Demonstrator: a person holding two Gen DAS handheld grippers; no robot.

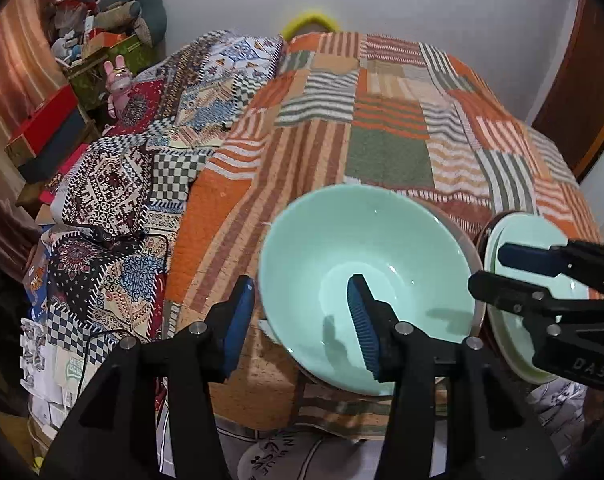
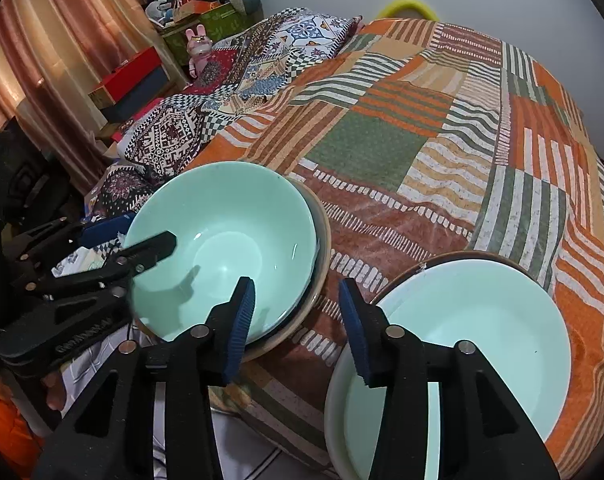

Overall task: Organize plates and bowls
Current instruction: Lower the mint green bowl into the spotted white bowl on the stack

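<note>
Patchwork bedspread | glossy mint bowl, seemingly nested | plates | both claws released

A mint-green bowl sits upright and empty, nested inside a darker, tan-rimmed bowl near the bed's front edge. Just beside it, a mint-green plate tops a stack of plates.
</note>
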